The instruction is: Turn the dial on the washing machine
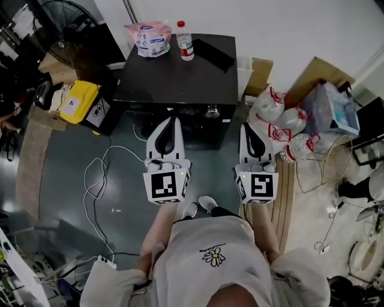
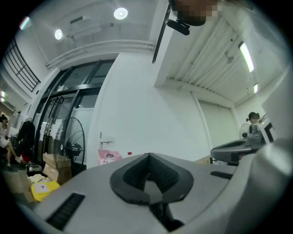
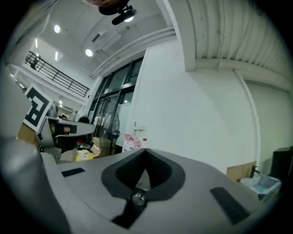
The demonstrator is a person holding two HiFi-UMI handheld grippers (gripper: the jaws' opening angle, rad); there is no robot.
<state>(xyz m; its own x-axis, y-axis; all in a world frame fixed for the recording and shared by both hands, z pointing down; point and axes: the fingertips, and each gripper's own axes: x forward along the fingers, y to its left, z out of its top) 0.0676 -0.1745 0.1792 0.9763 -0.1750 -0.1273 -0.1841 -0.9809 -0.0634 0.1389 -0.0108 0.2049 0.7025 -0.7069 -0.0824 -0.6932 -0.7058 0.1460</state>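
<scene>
Fan (image 1: 63, 15): one, dark, far left at the top, well apart from both tools.
Yellow bag (image 1: 78, 101): one, on the floor just beside the machine's left side.
White cable (image 1: 96, 180): one, looped over the grey floor, left of the left tool.
Left gripper (image 1: 173, 122): one, jaws pressed together tip to tip, nothing held; tip aimed at the machine's front, short of touching.
Marker cubes: two, one at the rear of each tool, left (image 1: 166, 184) and right (image 1: 258, 186).
Washing machine (image 1: 180, 78): one, black, top centre, ahead of both tools.
On its lid: three things, pink pouch (image 1: 149, 37), red-capped bottle (image 1: 185, 41) upright just beside it, flat black object (image 1: 213, 53) to the right.
Dial (image 1: 212, 111): one, silvery knob on the machine's front edge, right of centre; between the two tips, nearer the right one, touched by neither.
Right gripper (image 1: 246, 127): one, jaws closed on each other, empty; near the machine's right front corner.
Clear sacks (image 1: 282, 123): about three, red-tied, heaped right of the machine.
</scene>
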